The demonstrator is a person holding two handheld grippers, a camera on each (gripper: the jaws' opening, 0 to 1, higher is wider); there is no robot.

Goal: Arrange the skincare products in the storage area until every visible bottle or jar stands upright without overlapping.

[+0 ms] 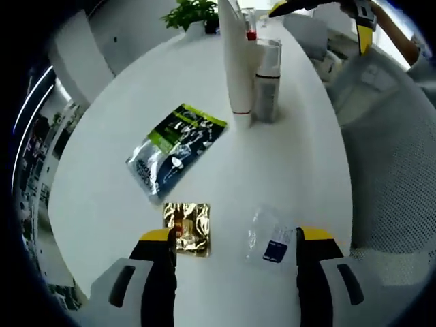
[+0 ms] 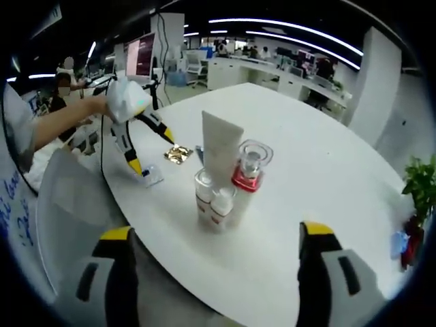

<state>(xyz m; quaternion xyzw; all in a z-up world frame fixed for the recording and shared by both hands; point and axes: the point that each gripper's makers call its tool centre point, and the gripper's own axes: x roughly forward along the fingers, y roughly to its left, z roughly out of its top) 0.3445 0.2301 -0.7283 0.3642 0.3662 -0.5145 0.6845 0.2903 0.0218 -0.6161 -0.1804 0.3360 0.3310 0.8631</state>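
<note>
White round table (image 1: 102, 204) carries our upright bottle cluster (image 2: 225, 184); nearer us than it, the gold sachet (image 1: 187, 228) lies flat between our left gripper (image 1: 235, 262) jaws, both grippers wide open, empty.

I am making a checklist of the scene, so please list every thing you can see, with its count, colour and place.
white tube: one, white, upright at the far part of the table, in the cluster.
clear-capped bottle: one, clear cap over a red collar, upright, right beside the tube.
small white bottles: two, white, upright in front of the tube in the right gripper view.
green sachet: one, green, black and silver, flat mid-table.
gold sachet: one, gold, flat, near the left tongs.
clear sachet: one, clear with a blue label, flat, beside the gold one.
plant: one, green, at the far table end.
table: one, white, oval.
left tongs: yellow and black, open, above the flat sachets.
right tongs: yellow and black, open, off the table edge.
</note>
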